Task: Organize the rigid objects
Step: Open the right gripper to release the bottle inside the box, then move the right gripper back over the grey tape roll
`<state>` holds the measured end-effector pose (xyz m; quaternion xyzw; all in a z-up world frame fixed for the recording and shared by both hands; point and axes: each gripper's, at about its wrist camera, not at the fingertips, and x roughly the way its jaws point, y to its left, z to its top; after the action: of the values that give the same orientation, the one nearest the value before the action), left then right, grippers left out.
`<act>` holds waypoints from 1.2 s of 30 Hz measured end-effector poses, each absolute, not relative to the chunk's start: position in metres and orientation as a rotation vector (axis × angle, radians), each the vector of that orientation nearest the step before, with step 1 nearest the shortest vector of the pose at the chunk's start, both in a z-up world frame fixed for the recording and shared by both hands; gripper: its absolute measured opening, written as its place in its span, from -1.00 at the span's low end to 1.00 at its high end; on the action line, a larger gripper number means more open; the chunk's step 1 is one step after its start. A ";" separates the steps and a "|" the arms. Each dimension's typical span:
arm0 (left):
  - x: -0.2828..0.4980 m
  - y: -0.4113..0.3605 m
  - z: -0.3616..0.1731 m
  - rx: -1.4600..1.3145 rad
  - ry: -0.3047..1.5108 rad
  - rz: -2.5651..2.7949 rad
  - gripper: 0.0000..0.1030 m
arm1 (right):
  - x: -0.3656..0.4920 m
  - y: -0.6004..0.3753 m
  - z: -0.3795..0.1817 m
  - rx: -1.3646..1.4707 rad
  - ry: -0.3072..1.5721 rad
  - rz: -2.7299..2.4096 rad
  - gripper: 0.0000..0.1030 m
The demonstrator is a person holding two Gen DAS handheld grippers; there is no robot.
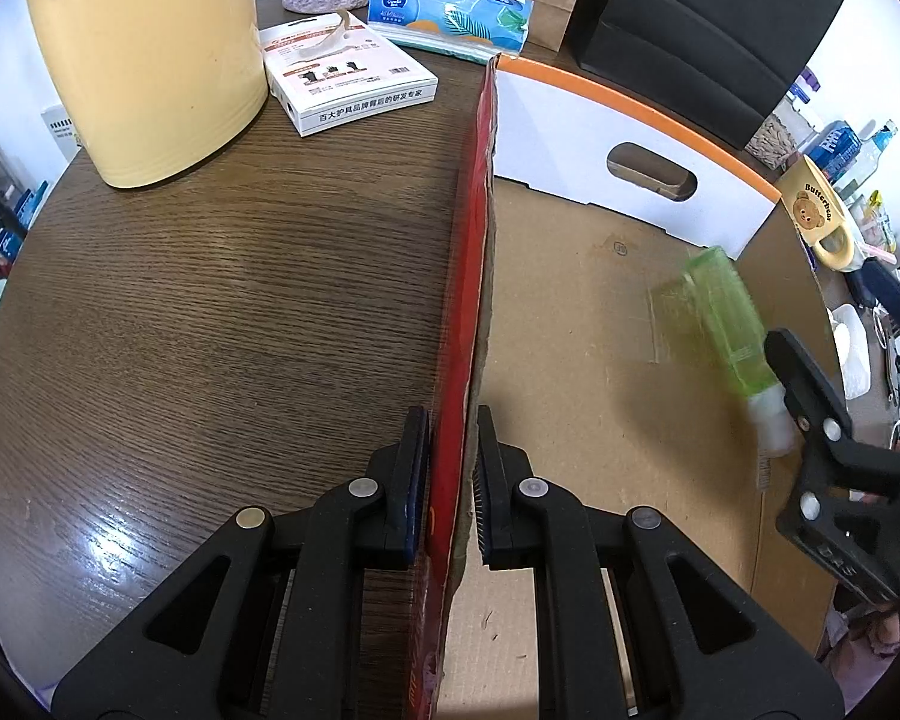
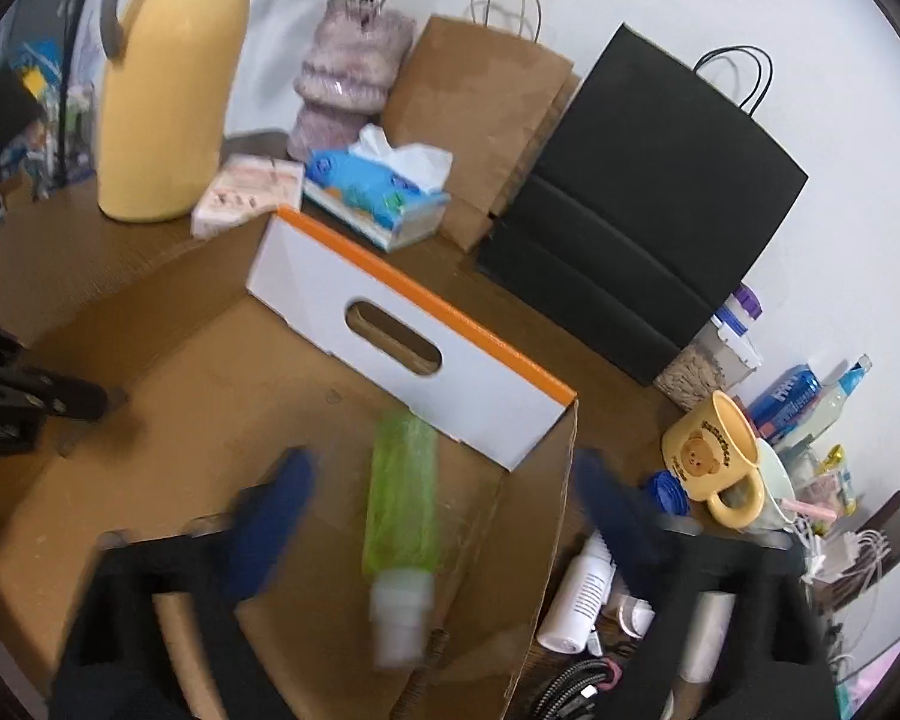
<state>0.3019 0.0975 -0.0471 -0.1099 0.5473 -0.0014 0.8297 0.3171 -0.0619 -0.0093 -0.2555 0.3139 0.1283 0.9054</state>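
A green bottle with a white cap (image 2: pixel 401 504) is inside the open cardboard box (image 2: pixel 180 360), blurred, between my right gripper's wide-open fingers; I cannot tell whether it rests on the floor. It also shows in the left wrist view (image 1: pixel 729 330). My right gripper (image 2: pixel 444 516) is open above the box; its finger (image 1: pixel 807 384) shows beside the bottle's cap. My left gripper (image 1: pixel 453 480) is shut on the box's red side wall (image 1: pixel 471 300), one pad on each face.
A yellow jug (image 1: pixel 150 54), white packet (image 1: pixel 345 75), tissue pack (image 1: pixel 450 15), vase (image 2: pixel 348 78), brown bag (image 2: pixel 480 120) and black bag (image 2: pixel 636 192) stand behind the box. A bear mug (image 2: pixel 711 450), white bottles (image 2: pixel 582 594) and cables lie right of it.
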 end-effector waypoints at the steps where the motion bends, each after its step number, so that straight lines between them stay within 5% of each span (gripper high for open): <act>1: 0.302 0.097 -0.047 -0.232 1.161 -0.003 -0.80 | 0.316 -0.062 -0.008 -0.525 0.646 0.265 0.89; 36: 0.302 0.099 -0.048 -0.238 1.159 -0.006 -0.80 | 0.254 -0.218 0.016 -0.219 0.594 -0.018 0.90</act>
<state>0.3023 0.0991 -0.0476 -0.1121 0.5465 -0.0029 0.8299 0.2538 -0.2182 0.0163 -0.1077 0.2921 -0.0089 0.9503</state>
